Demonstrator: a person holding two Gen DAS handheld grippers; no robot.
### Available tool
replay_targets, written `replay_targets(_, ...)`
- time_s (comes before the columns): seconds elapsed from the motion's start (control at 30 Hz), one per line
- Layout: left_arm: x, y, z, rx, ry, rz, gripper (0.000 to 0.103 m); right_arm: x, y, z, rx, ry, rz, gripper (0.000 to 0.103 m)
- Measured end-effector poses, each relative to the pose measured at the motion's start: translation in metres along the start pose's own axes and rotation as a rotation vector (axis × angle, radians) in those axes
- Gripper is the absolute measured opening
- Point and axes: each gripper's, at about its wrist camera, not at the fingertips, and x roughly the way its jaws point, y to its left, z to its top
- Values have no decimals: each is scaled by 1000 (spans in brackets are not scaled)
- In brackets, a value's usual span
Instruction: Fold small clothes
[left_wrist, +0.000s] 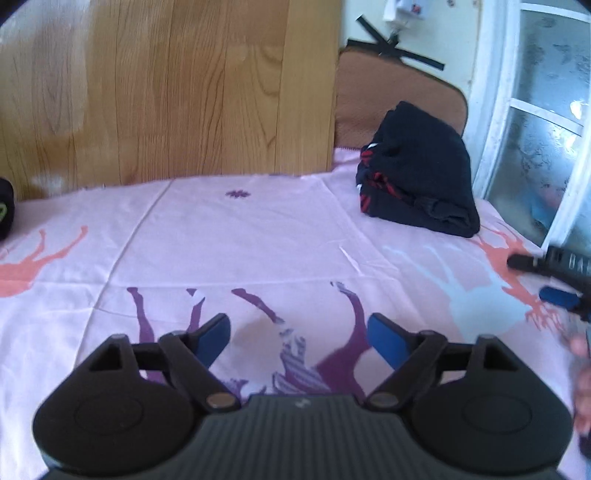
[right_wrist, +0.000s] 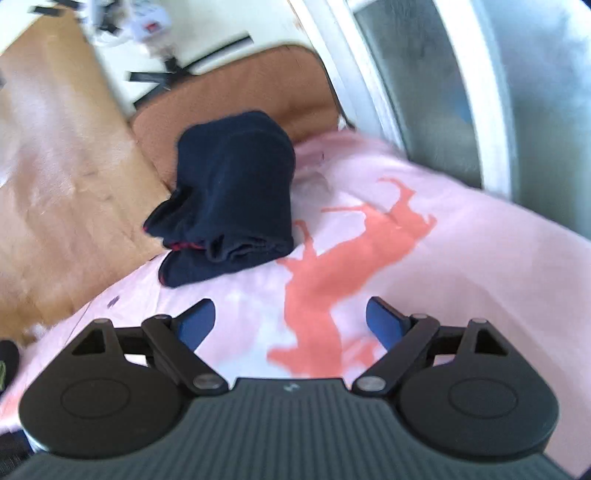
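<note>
the folded navy garment (left_wrist: 417, 177) sits at about one o'clock on the pink sheet (left_wrist: 240, 236), leaning against a brown cushion (left_wrist: 399, 99) by the window. the left tool (left_wrist: 297, 339) and right tool (right_wrist: 290, 325) both gape wide, holding nothing. the stack looks slumped; a careless nudge from either tool could tip it and undo the folds.

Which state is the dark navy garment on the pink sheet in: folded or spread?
Folded: the navy garment sits as a compact, layered bundle on the pink sheet, stacked edges showing.
</note>
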Motion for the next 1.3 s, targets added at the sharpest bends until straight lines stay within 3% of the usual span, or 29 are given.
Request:
replay_targets(0.27, -15, -10, -8, 68, -39, 48, 85, -26, 4, -24, -4, -62, -15, 91)
replay_targets(0.87, -9, 3, -6, -14, 1, 72, 103, -24, 2, -23, 3, -48, -11, 91)
replay_targets(1.3, -12, 7, -5, -23, 0, 71, 103, -24, 3, -23, 1, -47, -12, 91)
